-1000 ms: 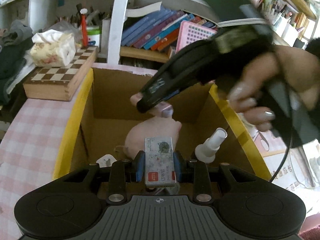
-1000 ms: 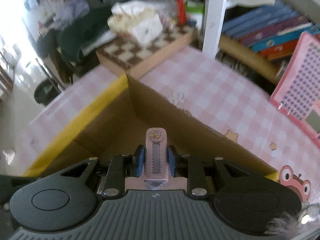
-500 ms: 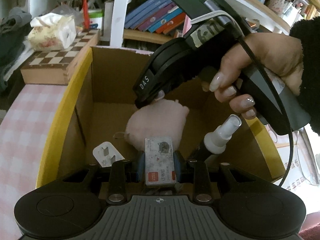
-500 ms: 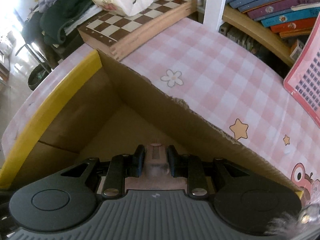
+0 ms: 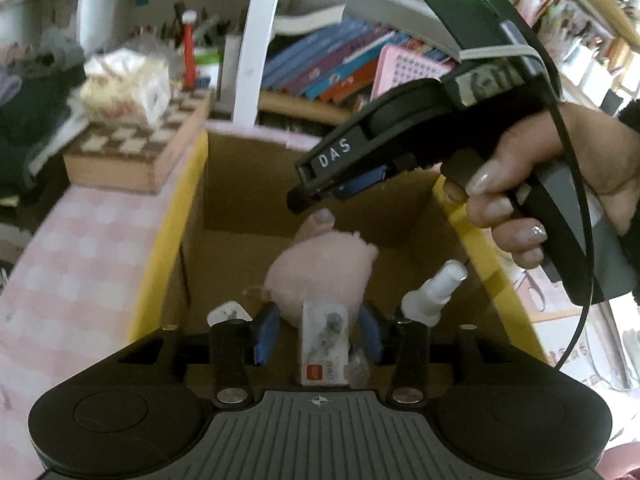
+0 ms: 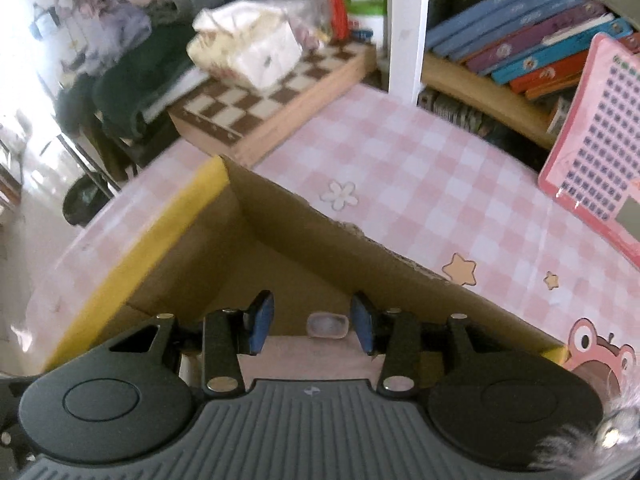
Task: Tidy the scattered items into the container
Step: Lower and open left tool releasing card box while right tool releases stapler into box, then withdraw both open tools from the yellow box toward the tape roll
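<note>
Both tools hung over the open cardboard box (image 5: 236, 184), whose yellow-taped rim (image 6: 132, 268) stood on the pink checked tablecloth (image 6: 432, 184).

Left gripper (image 5: 318, 334): I had just been opening its jaws. The pads stood clear of the small white card pack (image 5: 325, 346), which sat between them, released and no longer pressed.

Right gripper (image 6: 312, 322): its jaws had likewise just been opening. The pads stood apart, with the small pink clip (image 6: 327, 325) between them but untouched by either pad.

Box contents, as I read them from the left wrist view: a pink plush toy (image 5: 320, 276), a white spray bottle (image 5: 434, 296) leaning at the right wall, and a white plug (image 5: 228, 313) at the left.

A chessboard box (image 6: 276, 108) stood beyond the box.
</note>
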Action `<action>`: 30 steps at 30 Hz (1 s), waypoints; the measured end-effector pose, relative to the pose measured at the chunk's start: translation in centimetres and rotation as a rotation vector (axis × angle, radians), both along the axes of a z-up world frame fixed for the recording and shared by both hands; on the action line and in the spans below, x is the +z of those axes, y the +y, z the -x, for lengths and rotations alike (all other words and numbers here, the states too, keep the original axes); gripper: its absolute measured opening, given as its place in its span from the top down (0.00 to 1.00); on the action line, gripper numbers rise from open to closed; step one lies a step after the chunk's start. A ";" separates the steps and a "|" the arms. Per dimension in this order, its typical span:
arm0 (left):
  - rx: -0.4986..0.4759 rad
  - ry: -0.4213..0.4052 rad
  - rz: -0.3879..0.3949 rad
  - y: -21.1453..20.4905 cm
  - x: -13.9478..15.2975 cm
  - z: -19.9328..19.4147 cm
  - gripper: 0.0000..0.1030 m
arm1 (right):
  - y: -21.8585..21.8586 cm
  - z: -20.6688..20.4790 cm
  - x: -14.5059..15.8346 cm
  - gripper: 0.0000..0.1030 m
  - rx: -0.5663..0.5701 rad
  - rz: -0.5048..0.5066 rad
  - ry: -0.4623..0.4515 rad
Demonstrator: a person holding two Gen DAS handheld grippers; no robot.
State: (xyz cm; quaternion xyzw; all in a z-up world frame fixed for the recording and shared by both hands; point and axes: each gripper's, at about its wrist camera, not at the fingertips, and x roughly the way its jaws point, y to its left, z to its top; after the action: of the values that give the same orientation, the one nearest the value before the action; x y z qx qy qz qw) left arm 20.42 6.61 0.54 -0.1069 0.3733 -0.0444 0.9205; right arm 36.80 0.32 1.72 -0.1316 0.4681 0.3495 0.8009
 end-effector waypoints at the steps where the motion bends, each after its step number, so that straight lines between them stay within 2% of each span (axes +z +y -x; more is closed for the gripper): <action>1: -0.005 -0.015 -0.004 0.0 0.4 0.4 0.56 | -0.3 0.5 0.7 0.61 -0.002 -0.014 -0.012; 9: -0.051 -0.109 -0.017 0.0 3.5 4.4 0.51 | -2.7 6.1 5.2 0.58 -0.017 -0.105 -0.096; 11: -0.055 -0.125 -0.023 0.1 4.0 5.4 0.45 | -3.2 7.5 5.9 0.58 -0.024 -0.116 -0.117; 15: -0.059 -0.145 -0.035 0.4 4.8 7.7 0.41 | -4.5 10.8 6.8 0.58 -0.048 -0.136 -0.168; 16: -0.058 -0.150 -0.040 0.5 5.0 8.4 0.35 | -4.9 11.7 7.0 0.58 -0.060 -0.146 -0.183; 17: -0.055 -0.155 -0.044 0.6 5.1 9.1 0.32 | -5.5 12.6 7.1 0.58 -0.071 -0.157 -0.198; 20: -0.053 -0.152 -0.050 1.0 5.0 10.6 0.30 | -7.1 15.4 7.3 0.56 -0.101 -0.186 -0.232; 24: -0.060 -0.123 -0.058 1.2 4.3 12.0 0.30 | -8.8 18.6 6.5 0.56 -0.138 -0.169 -0.275; 30: -0.064 -0.085 -0.072 1.1 3.5 13.4 0.28 | -11.3 22.5 5.3 0.55 -0.197 -0.180 -0.272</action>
State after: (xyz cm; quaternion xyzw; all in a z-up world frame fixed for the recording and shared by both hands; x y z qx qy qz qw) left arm 7.01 7.69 4.02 -0.0599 0.3386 -0.0648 0.9368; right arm 14.31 -10.99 7.00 -0.0589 0.3330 0.2891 0.8956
